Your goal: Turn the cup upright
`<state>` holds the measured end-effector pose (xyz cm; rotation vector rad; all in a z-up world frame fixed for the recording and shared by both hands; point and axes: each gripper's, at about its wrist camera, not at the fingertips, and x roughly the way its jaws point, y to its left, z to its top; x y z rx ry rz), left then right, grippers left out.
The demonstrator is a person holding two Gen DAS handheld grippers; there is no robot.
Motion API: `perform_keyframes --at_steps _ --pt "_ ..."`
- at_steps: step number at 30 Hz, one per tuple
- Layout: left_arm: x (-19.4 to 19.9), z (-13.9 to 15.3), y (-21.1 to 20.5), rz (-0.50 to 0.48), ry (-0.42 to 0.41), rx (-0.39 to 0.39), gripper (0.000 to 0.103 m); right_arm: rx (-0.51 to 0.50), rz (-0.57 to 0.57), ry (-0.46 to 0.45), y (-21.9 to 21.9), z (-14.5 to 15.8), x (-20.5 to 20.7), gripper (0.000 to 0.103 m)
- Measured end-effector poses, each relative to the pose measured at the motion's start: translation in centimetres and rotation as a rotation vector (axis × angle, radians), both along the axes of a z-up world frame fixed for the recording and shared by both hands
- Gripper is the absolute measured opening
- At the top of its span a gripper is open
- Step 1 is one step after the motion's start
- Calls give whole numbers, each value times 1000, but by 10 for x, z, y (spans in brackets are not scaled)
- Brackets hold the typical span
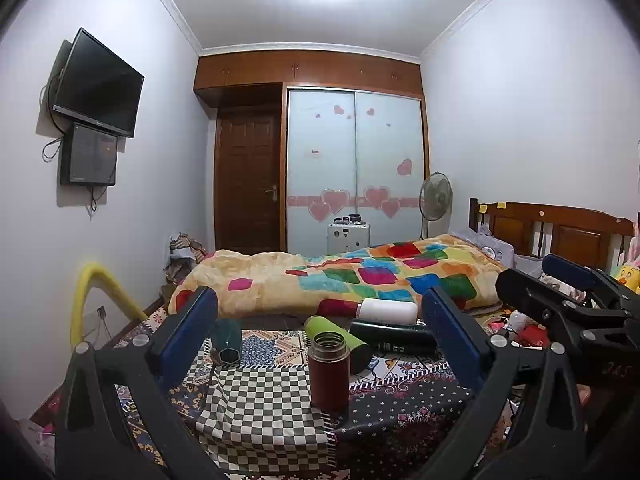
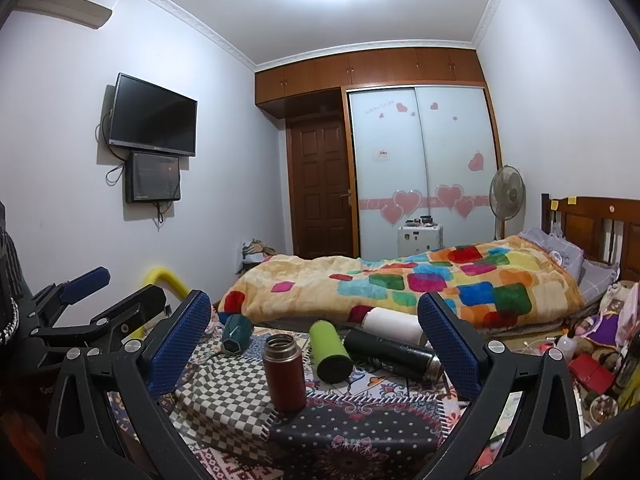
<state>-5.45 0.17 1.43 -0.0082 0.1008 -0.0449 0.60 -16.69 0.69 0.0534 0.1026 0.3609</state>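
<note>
Red-brown and upright, one flask [image 1: 329, 372] stands near the middle of the patterned bench [image 1: 256, 412] in the left wrist view, its mouth up and uncapped. Behind it three cups lie on their sides: a green cup [image 1: 336, 340] just beyond the flask, a black cup [image 1: 394, 340] to its right, and a white cup [image 1: 388, 311] farther back. A teal cup [image 1: 226, 344] sits far left, tilted with its hexagonal end toward the camera. The left gripper [image 1: 320, 344] hangs over the near edge with its jaws spread wide, holding nothing. In the right wrist view the same row shows: flask [image 2: 284, 374] standing, green cup [image 2: 330, 350], black cup [image 2: 394, 354] and white cup [image 2: 394, 322] lying down, teal cup [image 2: 237, 334] tipped at far left. The right gripper [image 2: 316, 344] is likewise spread and empty. Judging by this, one vessel is already upright and four remain; which cup is next I cannot tell.
</note>
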Motion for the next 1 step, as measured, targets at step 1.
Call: perform_keyframes --at_steps 1 --pt "1 0 0 2 3 1 103 1 0 1 0 0 0 103"
